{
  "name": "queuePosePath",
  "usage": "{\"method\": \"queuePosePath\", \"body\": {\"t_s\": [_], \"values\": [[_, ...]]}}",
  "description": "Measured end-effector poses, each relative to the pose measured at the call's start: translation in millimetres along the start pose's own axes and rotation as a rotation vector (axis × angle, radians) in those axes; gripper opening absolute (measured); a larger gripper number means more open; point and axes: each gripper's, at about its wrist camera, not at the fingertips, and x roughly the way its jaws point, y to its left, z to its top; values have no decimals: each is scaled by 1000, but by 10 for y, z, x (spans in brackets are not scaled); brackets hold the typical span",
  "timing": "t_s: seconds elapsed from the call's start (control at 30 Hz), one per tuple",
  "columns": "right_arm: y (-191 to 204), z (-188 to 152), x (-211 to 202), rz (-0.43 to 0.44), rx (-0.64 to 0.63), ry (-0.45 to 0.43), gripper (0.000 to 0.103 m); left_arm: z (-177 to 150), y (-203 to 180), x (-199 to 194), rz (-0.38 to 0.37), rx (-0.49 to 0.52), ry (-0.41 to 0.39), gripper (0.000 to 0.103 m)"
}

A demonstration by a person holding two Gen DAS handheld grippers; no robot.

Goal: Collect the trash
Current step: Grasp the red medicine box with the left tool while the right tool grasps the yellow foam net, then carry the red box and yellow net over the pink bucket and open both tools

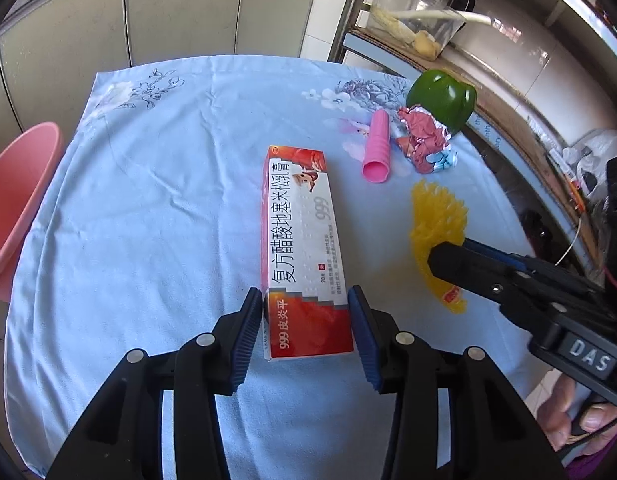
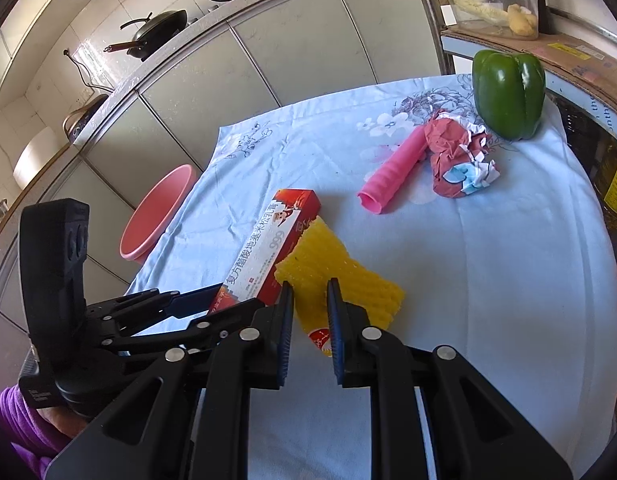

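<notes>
A red and white ointment box [image 1: 304,248] lies flat on the blue floral tablecloth [image 1: 156,208]. Its near end sits between the blue pads of my left gripper [image 1: 307,300], which is open and flanks the box closely. In the right wrist view my right gripper [image 2: 310,294] is shut on a yellow foam net [image 2: 340,276] that rests beside the box [image 2: 268,248]. From the left wrist view the same gripper [image 1: 434,258] comes in from the right onto the net [image 1: 438,216]. Farther back lie a pink ribbed tube [image 1: 376,148] and crumpled red paper [image 1: 424,140].
A green bell pepper [image 2: 508,92] stands at the table's far right corner. A pink basin [image 1: 16,208] sits below the table's left edge. A shelf with a clear container [image 1: 412,20] stands behind the table on the right. Cabinets line the back.
</notes>
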Motion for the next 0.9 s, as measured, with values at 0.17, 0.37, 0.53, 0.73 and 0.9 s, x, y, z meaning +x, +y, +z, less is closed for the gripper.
{"method": "queuePosePath", "body": {"t_s": [0.17,0.37,0.53,0.73,0.9], "values": [[-15,-33,-29,-7,3,-6,17,3,-9,28,45,24,-13,44],[-36,-48,-41,-6,11,-5,17,-18,11,0,43,37,-32,43],[-34,-48,-31,-10,12,-2,17,-45,31,-51,27,44,-60,40],[-12,-36,-40,-6,8,-12,17,-38,131,-246,18,11,-127,40],[91,3,-26,10,-23,-23,17,-30,240,-407,21,-16,-175,40]]}}
